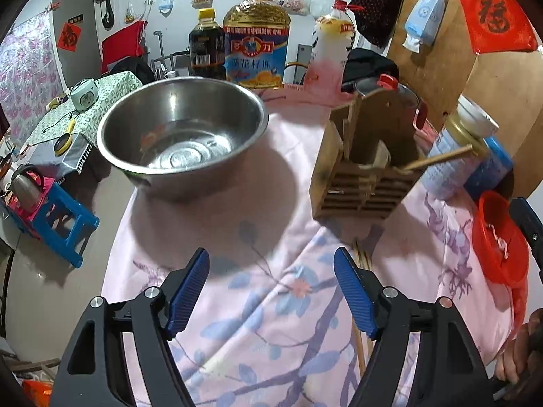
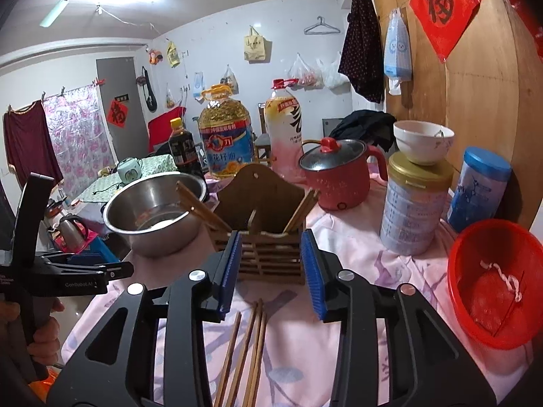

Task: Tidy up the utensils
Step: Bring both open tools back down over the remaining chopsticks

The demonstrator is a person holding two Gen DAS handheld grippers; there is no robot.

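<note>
A wooden slatted utensil holder (image 2: 268, 224) stands on the pink floral cloth; it also shows in the left wrist view (image 1: 366, 166). Chopsticks (image 2: 200, 208) lean out of its left and right sides. Several loose chopsticks (image 2: 251, 349) lie on the cloth between the right gripper's fingers and show beside the left gripper's right finger (image 1: 361, 308). My right gripper (image 2: 271, 271) is open and empty, just above the loose chopsticks, in front of the holder. My left gripper (image 1: 271, 291) is open and empty over the cloth; it also shows at the left of the right wrist view (image 2: 85, 271).
A steel bowl (image 1: 183, 132) sits left of the holder. Behind stand oil bottles (image 2: 225, 135), a red pot (image 2: 339, 176), a tin (image 2: 417, 207) with a white bowl on it, and a blue can (image 2: 478, 190). A red basket (image 2: 495, 281) is at the right.
</note>
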